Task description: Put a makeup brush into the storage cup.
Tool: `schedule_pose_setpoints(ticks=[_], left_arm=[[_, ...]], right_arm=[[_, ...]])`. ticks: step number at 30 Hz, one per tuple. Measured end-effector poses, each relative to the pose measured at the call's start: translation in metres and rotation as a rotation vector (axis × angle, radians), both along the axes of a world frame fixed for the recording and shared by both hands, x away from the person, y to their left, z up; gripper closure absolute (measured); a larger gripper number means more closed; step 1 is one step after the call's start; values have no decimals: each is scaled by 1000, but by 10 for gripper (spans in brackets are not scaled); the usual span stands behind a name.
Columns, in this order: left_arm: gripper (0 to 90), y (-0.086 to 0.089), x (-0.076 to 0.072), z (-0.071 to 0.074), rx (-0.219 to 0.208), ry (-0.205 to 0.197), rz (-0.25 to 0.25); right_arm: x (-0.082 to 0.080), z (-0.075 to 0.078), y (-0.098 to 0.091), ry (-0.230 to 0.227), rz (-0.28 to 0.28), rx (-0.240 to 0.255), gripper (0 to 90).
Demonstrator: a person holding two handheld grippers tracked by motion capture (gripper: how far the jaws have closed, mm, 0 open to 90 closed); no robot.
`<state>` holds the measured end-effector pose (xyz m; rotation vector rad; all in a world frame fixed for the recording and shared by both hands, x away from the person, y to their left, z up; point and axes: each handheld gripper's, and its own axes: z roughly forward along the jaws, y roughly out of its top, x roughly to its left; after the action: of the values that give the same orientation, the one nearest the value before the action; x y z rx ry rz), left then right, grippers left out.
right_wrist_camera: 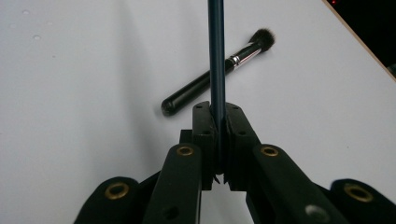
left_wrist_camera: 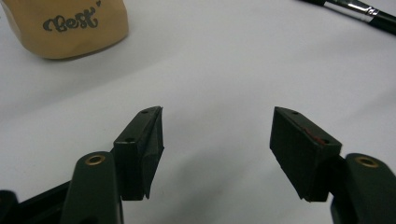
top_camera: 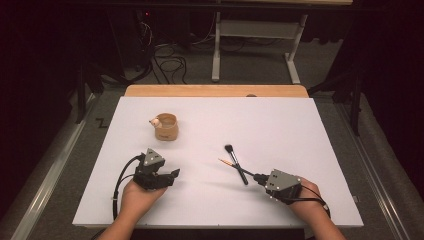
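While the right gripper pinches a slim dark handle, a fluffy-tipped brush lies beside.

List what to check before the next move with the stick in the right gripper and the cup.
1. Right gripper shut on the thin dark stick: ok.
2. Left gripper open, nothing between its jaws: ok.
3. Cup upright on the table: ok.
4. Room inside the cup: cannot tell; a small pale thing sits at its rim.
5. Makeup brush lying apart from the held stick: cannot tell; the two cross in the high view.
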<state>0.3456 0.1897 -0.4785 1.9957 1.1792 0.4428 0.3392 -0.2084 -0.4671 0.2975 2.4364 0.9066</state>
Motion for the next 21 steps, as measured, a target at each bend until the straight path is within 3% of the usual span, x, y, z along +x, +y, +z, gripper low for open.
schedule_pose_setpoints(ticks=[3, 11, 21], left_arm=[[336, 1, -1, -5, -13, -20, 6], [262, 6, -7, -12, -47, -81, 23], [100, 12, -12, -11, -65, -110, 41]], right_arm=[[-1, -2, -1, -1, -9, 28, 867], [-4, -5, -2, 0, -17, 47, 866], [-7, -5, -4, -5, -27, 74, 866]])
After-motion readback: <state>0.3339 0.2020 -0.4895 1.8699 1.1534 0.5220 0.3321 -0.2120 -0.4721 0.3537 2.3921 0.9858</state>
